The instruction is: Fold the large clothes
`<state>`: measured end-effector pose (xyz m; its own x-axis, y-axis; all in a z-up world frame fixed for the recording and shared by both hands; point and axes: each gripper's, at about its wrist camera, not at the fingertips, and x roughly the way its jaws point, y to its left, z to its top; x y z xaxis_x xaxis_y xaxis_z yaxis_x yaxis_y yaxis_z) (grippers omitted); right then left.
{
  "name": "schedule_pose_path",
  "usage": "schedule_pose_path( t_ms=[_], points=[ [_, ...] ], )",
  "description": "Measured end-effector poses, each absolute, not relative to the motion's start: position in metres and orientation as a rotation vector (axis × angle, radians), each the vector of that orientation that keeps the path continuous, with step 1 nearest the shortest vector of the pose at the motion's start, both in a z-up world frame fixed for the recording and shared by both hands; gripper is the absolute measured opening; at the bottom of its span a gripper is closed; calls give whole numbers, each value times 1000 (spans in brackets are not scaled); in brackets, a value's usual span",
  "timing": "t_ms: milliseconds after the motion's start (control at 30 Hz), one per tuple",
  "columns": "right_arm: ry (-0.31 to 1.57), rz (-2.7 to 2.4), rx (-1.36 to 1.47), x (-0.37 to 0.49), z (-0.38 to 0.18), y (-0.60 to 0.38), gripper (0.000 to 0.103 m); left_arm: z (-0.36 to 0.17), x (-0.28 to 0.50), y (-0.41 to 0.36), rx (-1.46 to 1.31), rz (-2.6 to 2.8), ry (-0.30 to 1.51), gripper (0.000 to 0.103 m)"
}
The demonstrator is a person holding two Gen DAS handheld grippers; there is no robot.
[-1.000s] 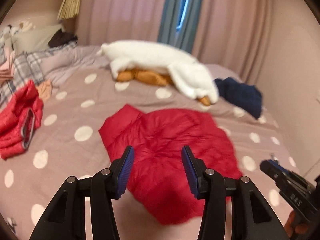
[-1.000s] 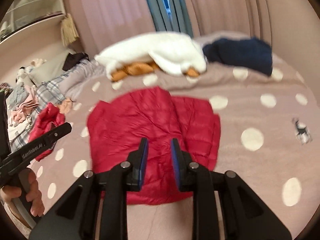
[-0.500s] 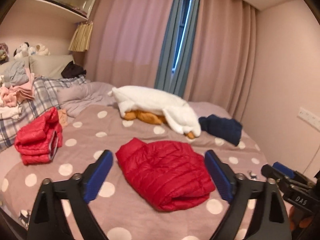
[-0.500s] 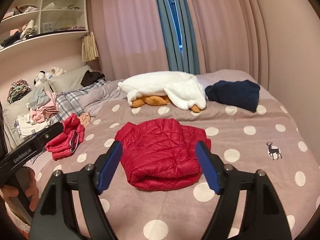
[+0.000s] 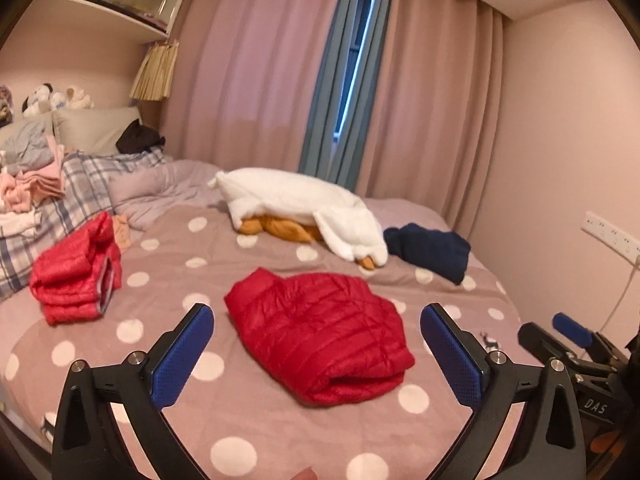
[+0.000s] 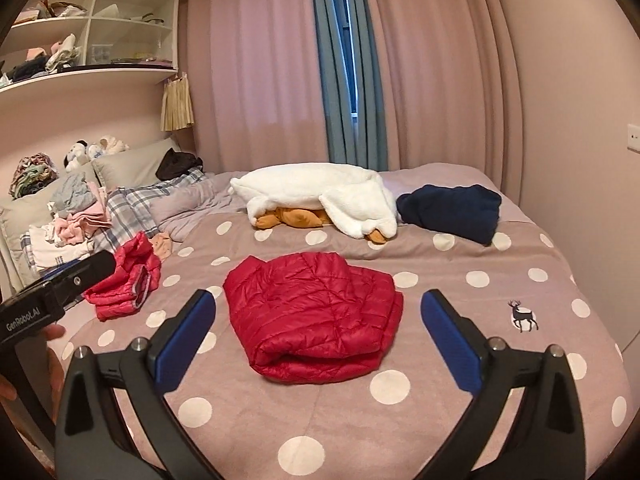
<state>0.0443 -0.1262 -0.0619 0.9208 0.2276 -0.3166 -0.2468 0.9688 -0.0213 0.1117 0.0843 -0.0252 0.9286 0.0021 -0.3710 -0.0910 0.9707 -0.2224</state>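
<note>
**Both tools spread wide above the folded red jacket**

Left hand-held gripper (image 5: 317, 354) hangs over the near edge of the bed (image 5: 280, 432) with its blue pads far apart and nothing between them; its jaws have just been opening. The right hand-held gripper (image 6: 318, 342) is likewise spread wide and empty, its jaws also having just opened. Neither touches any cloth.

The folded red puffer jacket (image 6: 314, 320) lies flat on the polka-dot bedspread, in the middle of the bed, just ahead of both tools. A second red jacket (image 5: 74, 276), also folded, sits well apart near the left side of the bed. Farther back lie a white plush blanket (image 6: 320, 196) over something orange-brown, and a dark navy garment (image 6: 452, 212) beside it. A wall shelf (image 6: 88, 20) above the headboard holds loose clothes and small items in its compartments; what they are is too small to tell.

A second ago both tools were close down over the jacket with their pads much nearer together; since then they have pulled back and up, and the jacket now shows whole, its folded edge facing the cameras.
</note>
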Motion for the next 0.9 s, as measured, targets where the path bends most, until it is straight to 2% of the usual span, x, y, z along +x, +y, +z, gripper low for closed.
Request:
schedule_pose_path(
  t_ms=[900],
  points=[
    [390,210,-52,60,-77,-127,103,-28,105,76,-203,84,386,102]
  ],
)
